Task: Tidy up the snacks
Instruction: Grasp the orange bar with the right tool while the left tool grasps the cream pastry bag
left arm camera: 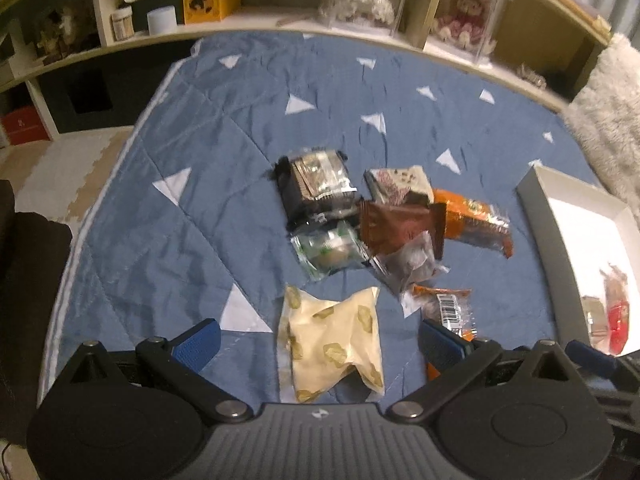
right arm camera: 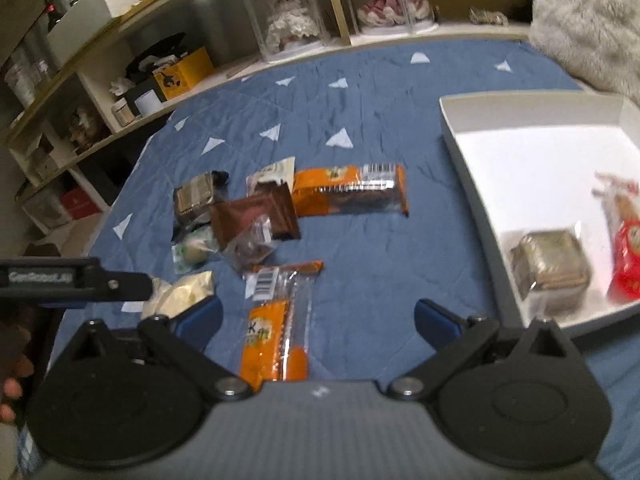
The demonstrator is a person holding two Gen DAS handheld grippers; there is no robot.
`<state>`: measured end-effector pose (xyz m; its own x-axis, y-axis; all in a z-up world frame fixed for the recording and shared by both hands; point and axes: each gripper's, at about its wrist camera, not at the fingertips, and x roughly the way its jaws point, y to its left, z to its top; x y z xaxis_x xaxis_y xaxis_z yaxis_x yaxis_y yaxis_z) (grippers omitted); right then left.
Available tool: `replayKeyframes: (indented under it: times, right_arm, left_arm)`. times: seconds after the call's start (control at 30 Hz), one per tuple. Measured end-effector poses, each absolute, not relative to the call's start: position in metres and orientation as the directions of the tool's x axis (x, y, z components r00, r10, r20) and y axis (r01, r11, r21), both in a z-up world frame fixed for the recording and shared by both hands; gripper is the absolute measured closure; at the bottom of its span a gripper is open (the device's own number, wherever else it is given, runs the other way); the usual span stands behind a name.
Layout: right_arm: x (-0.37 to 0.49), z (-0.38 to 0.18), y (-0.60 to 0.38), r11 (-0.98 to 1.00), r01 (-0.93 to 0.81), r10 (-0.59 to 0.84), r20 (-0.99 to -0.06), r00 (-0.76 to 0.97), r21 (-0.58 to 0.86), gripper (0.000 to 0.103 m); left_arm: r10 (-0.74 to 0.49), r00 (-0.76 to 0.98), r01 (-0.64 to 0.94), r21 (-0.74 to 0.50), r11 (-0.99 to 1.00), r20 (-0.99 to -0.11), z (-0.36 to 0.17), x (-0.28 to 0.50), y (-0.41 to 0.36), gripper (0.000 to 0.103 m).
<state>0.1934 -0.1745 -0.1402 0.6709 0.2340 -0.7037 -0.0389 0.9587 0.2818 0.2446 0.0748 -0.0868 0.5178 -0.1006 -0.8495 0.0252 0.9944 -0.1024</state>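
Note:
Several wrapped snacks lie in a loose pile on a blue quilt (left arm camera: 200,184). In the left wrist view my left gripper (left arm camera: 320,342) is open above a cream packet (left arm camera: 332,340) that lies between its blue fingertips. Beyond it sit a green-and-clear packet (left arm camera: 328,252), a brown packet (left arm camera: 400,228) and a dark packet (left arm camera: 316,188). In the right wrist view my right gripper (right arm camera: 318,320) is open over a small orange packet (right arm camera: 278,336). A long orange bar (right arm camera: 350,190) lies further out. The white box (right arm camera: 532,164) at the right holds a silver-wrapped block (right arm camera: 550,266) and a red packet (right arm camera: 624,260).
Shelves (left arm camera: 280,20) with jars, a yellow box and boxed dolls line the far edge of the quilt. A fluffy white throw (right arm camera: 588,16) lies at the back right. A person's fingers (right arm camera: 12,384) and the left gripper's body (right arm camera: 72,280) show at the left of the right wrist view.

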Motion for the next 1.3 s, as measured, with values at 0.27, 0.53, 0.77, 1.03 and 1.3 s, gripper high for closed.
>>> replayKeyframes:
  times: [0.27, 0.53, 0.77, 1.03, 1.3]
  right_arm:
    - [0.191, -0.156, -0.168, 0.948, -0.048, 0.27, -0.715, 0.645, 0.314, 0.0]
    - [0.192, -0.165, -0.158, 0.934, -0.101, 0.335, -0.737, 0.586, 0.344, 0.034]
    - [0.19, -0.163, -0.152, 0.943, -0.17, 0.331, -0.749, 0.575, 0.287, 0.058]
    - [0.171, -0.155, -0.172, 0.968, -0.158, 0.252, -0.778, 0.576, 0.197, 0.057]
    - [0.177, -0.147, -0.179, 0.964, -0.138, 0.263, -0.745, 0.613, 0.227, 0.033]
  left_arm:
    - [-0.057, 0.44, -0.018, -0.072, 0.997, -0.896, -0.114, 0.264, 0.062, 0.0]
    - [-0.059, 0.386, -0.065, -0.09, 0.994, -0.921, -0.135, 0.277, 0.065, 0.0]
    - [-0.053, 0.353, -0.056, -0.077, 0.995, -0.934, -0.147, 0.282, 0.058, 0.0]
    - [-0.055, 0.352, -0.017, -0.065, 0.998, -0.934, -0.151, 0.283, 0.056, 0.0]
    - [-0.062, 0.357, -0.052, -0.087, 0.995, -0.932, -0.147, 0.282, 0.064, 0.011]
